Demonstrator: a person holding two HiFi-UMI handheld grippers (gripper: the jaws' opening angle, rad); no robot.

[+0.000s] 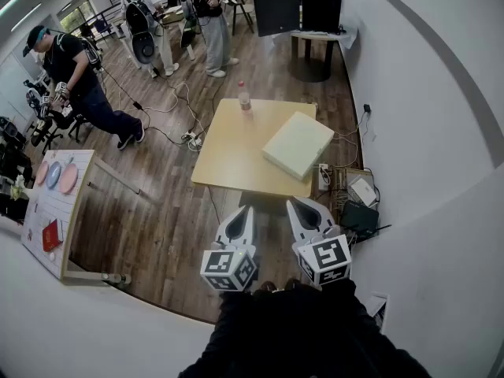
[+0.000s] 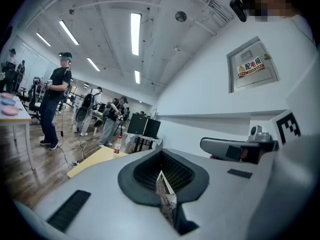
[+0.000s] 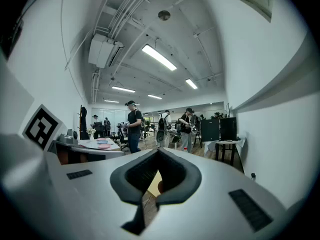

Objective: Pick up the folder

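While our left gripper [image 1: 245, 209] and right gripper [image 1: 296, 202] hang clenched and empty short of the table [image 1: 224, 152], the folder [image 1: 298, 144] lies flat by its right edge: looks stiff, light, smooth, so we'd pinch the near edge.

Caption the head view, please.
Left gripper and right gripper, both shut, hover short of the table bearing the untouched folder.

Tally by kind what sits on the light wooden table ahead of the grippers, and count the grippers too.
On the table:
folder: 1
bottle: 1
Short of the table:
grippers: 2 (left gripper, right gripper), both empty with jaws together
Total: 4
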